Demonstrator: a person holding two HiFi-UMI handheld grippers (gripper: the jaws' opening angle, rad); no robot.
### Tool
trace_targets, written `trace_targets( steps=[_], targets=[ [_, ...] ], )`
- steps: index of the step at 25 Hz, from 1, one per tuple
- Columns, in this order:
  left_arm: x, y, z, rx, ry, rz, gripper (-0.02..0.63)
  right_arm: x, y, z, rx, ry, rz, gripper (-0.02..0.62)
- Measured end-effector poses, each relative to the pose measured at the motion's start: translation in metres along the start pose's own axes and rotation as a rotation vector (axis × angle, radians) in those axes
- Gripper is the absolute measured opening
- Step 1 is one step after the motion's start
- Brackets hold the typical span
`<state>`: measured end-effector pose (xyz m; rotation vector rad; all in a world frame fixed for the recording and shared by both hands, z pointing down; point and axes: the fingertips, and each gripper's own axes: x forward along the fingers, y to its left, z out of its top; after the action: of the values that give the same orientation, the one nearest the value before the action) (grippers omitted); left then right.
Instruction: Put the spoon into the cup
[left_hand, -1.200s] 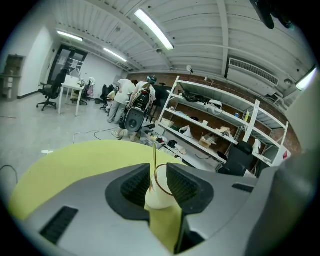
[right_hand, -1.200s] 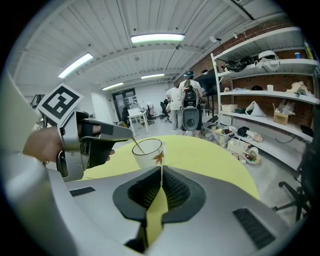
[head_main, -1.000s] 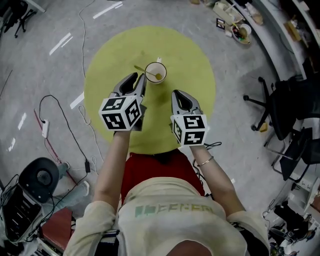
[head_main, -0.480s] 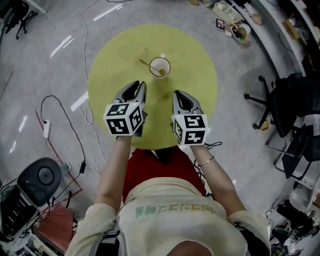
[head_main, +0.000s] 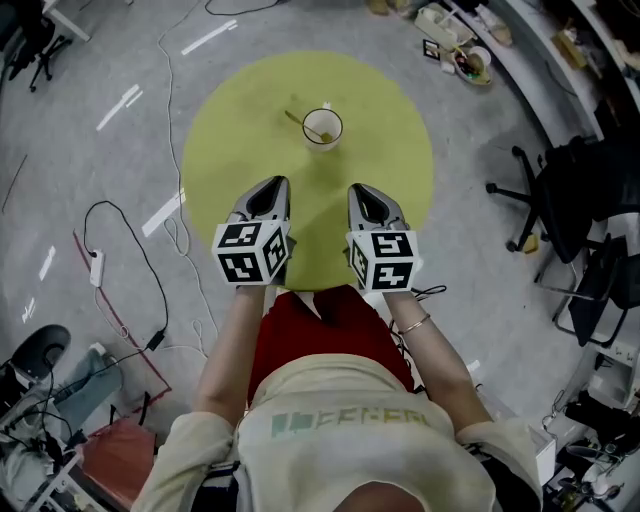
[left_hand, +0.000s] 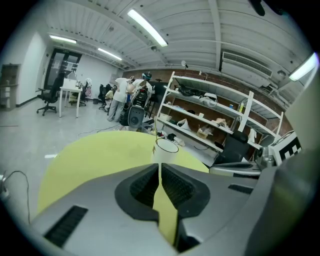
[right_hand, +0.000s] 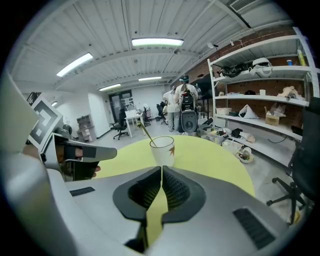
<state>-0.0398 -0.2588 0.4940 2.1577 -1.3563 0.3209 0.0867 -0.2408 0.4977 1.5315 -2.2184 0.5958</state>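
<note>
A white cup (head_main: 323, 128) stands upright on the far part of the round yellow-green table (head_main: 390, 110). The spoon (head_main: 297, 121) rests inside it, handle leaning out to the left. In the right gripper view the cup (right_hand: 162, 150) and its slanting spoon handle (right_hand: 145, 134) sit straight ahead. The left gripper view shows the cup (left_hand: 165, 151) beyond the jaws. My left gripper (head_main: 270, 192) and right gripper (head_main: 362, 195) hover side by side over the table's near part, well short of the cup. Both are shut and hold nothing.
Cables (head_main: 130, 250) trail over the grey floor left of the table. An office chair (head_main: 560, 195) stands at the right. Shelves with clutter (left_hand: 215, 120) line the wall, and people (right_hand: 177, 107) stand far off in the room.
Both grippers have drawn back toward me from the cup, the left one most. The cup with the spoon in it stays on the table.
</note>
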Motion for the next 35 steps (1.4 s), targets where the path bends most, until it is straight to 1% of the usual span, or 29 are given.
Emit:
trace_targets(
  steps=[7,11,25,35],
  targets=[
    [-0.030,-0.004,-0.007,0.050,-0.002,-0.028,0.027,-0.025,0.018,-0.005,0.006,-0.012,-0.026,0.037],
    [-0.048,-0.004,-0.006,0.062,-0.008,-0.032,0.025,-0.041,0.026,-0.004,0.017,-0.025,-0.043,0.037],
    [-0.111,-0.019,-0.001,0.147,-0.054,-0.078,0.025,-0.102,0.053,0.000,0.049,-0.120,-0.109,0.037],
    [-0.154,-0.028,-0.003,0.177,-0.088,-0.091,0.025,-0.144,0.074,0.002,0.037,-0.200,-0.132,0.037]
  ],
)
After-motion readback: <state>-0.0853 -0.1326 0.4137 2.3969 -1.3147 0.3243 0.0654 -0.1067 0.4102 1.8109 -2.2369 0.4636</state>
